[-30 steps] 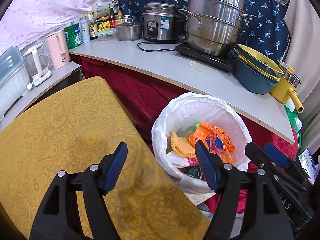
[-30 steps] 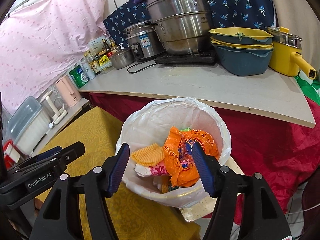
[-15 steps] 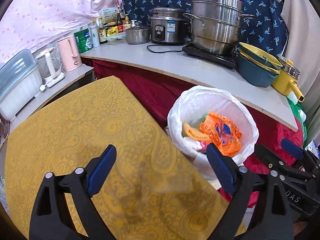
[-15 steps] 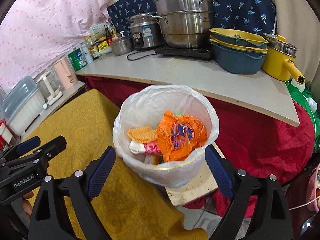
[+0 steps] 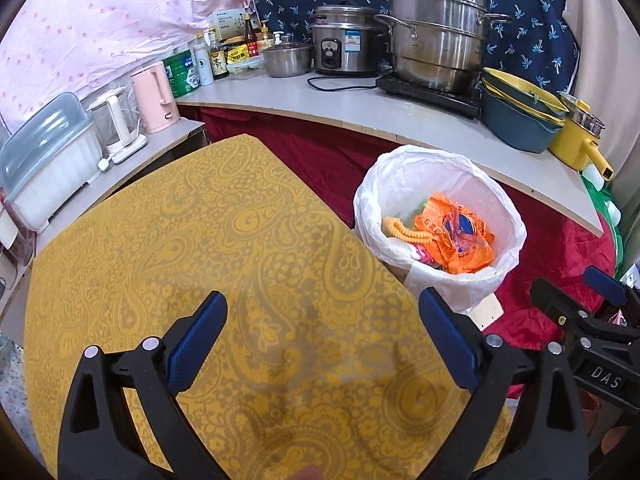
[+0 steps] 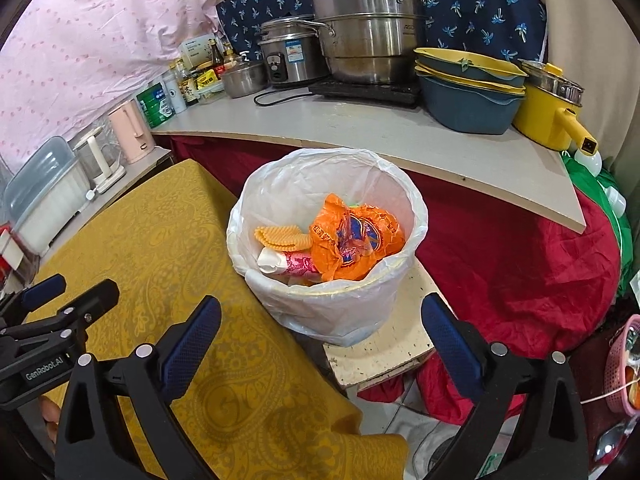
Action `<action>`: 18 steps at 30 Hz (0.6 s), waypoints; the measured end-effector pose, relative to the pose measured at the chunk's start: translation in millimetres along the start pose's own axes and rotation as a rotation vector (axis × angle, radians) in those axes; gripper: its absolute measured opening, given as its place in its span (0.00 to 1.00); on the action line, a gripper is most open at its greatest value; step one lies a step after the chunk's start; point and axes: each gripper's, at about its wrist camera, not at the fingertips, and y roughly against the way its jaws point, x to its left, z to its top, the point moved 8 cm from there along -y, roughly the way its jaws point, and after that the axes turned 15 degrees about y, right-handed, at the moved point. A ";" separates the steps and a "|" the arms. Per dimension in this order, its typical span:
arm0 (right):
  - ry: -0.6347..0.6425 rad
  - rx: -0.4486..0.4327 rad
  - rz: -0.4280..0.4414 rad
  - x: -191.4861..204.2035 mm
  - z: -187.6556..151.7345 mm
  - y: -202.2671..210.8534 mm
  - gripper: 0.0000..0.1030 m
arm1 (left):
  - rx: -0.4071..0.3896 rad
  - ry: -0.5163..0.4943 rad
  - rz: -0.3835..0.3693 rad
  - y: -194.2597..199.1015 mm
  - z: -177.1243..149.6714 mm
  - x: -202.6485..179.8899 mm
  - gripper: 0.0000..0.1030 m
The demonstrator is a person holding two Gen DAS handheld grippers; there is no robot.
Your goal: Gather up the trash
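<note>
A bin lined with a white bag [image 5: 400,184] [image 6: 320,308] stands beside the yellow-clothed table [image 5: 200,240] [image 6: 140,240]. Inside it lie a crumpled orange plastic bag [image 5: 456,236] [image 6: 352,236], a yellow ridged piece [image 5: 400,232] [image 6: 280,236] and a pink-and-white wrapper [image 6: 292,262]. My left gripper [image 5: 323,300] hovers over the table, left of the bin; its jaws are opening with nothing between them. My right gripper [image 6: 320,304] hangs just in front of the bin; its jaws are opening too and hold nothing. Each gripper also shows at the edge of the other's view.
A grey counter [image 6: 360,128] behind the bin carries a steel steamer pot [image 6: 368,20], a rice cooker [image 6: 288,56], stacked blue-and-yellow bowls [image 6: 468,92] and a yellow pot [image 6: 548,120]. Red cloth [image 6: 520,264] hangs below it. The bin rests on a pale board [image 6: 380,356].
Both grippers' jaws have spread much wider and both have drawn back from the bin, which now looks smaller and farther. The orange bag lies free in the bin.
</note>
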 end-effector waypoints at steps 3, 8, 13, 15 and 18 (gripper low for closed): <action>0.011 -0.015 -0.016 -0.8 2.0 3.9 0.94 | -0.002 0.004 0.002 1.1 -1.9 0.0 0.89; 0.020 -0.040 -0.021 2.3 6.3 9.5 0.94 | -0.012 0.011 0.001 3.8 -1.8 -1.8 0.89; 0.033 -0.064 -0.028 4.3 10.6 13.9 0.94 | -0.017 0.012 0.002 3.2 -2.2 -3.8 0.89; 0.037 -0.069 -0.035 5.1 11.2 15.5 0.94 | -0.018 0.014 -0.002 3.0 -2.0 -4.2 0.90; 0.044 -0.070 -0.037 5.0 12.0 14.5 0.94 | -0.018 0.017 -0.004 2.4 -2.3 -4.1 0.90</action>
